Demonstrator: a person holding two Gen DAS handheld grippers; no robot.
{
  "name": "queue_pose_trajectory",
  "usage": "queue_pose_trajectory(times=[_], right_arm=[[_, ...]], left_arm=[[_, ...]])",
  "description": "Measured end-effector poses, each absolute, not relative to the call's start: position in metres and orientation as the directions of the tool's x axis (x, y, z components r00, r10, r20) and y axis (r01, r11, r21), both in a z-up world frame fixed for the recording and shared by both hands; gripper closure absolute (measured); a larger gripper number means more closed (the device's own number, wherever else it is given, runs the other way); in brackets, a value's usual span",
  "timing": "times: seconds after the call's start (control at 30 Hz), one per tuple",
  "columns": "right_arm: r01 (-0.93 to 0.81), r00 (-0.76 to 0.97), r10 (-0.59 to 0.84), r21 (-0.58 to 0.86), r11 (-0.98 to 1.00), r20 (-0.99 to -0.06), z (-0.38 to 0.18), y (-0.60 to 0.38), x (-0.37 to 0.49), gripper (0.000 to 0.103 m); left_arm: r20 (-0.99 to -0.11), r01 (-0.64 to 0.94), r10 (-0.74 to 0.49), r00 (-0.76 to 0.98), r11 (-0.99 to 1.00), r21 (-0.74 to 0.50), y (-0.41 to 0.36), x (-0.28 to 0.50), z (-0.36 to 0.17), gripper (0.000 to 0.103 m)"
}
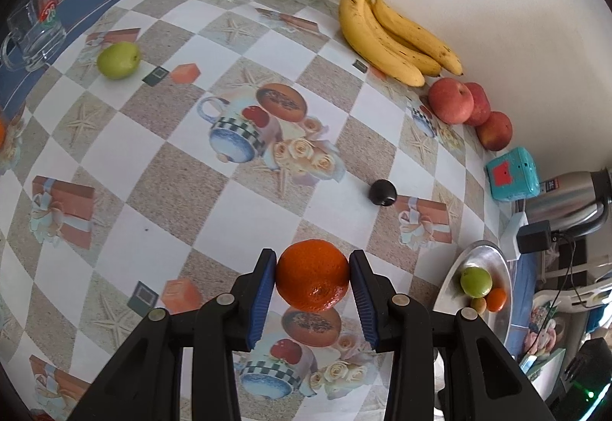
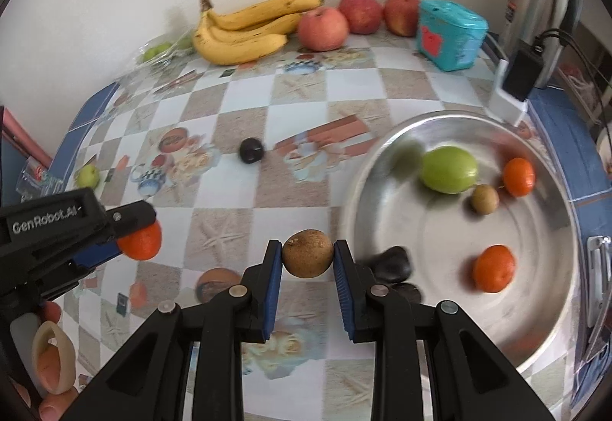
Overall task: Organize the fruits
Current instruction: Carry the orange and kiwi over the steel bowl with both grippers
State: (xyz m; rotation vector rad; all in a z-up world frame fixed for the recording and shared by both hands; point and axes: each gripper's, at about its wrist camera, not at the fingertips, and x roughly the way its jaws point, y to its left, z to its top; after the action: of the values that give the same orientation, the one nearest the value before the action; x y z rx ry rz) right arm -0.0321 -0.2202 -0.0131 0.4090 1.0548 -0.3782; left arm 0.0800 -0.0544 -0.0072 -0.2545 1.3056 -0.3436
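The left gripper (image 1: pixel 312 273) is clamped on an orange (image 1: pixel 312 275), held above the patterned tablecloth (image 1: pixel 160 191). The right gripper (image 2: pixel 308 258) pinches a small brown fruit (image 2: pixel 308 253) just beside the rim of the metal plate (image 2: pixel 440 249). On that plate lie a green fruit (image 2: pixel 449 169), two oranges (image 2: pixel 493 268), a small brown fruit and two dark ones. A dark fruit (image 2: pixel 251 150) sits alone mid-table; bananas (image 2: pixel 244 29) and apples (image 2: pixel 323 29) line the wall — a teal box (image 2: pixel 451 34) beside them.
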Motion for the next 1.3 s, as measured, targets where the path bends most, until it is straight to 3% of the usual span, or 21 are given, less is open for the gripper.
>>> queue_pose_trajectory(times=[0.73,1.3], right_arm=[[0.647,0.4,-0.187,0.132,0.751,-0.897,-0.019,-0.305,-0.086,0.075],[0.661,0.418,-0.185,0.158,0.733,-0.889,-0.026,-0.323,-0.093,0.075]], left_arm=[[-0.861,0.387,-0.484,0.156,0.832,-0.397,-0.158,0.032,0.004,0.061],[-0.829,0.447,-0.542,0.14,0.782,-0.436,-0.187,0.029,-0.01,0.061]])
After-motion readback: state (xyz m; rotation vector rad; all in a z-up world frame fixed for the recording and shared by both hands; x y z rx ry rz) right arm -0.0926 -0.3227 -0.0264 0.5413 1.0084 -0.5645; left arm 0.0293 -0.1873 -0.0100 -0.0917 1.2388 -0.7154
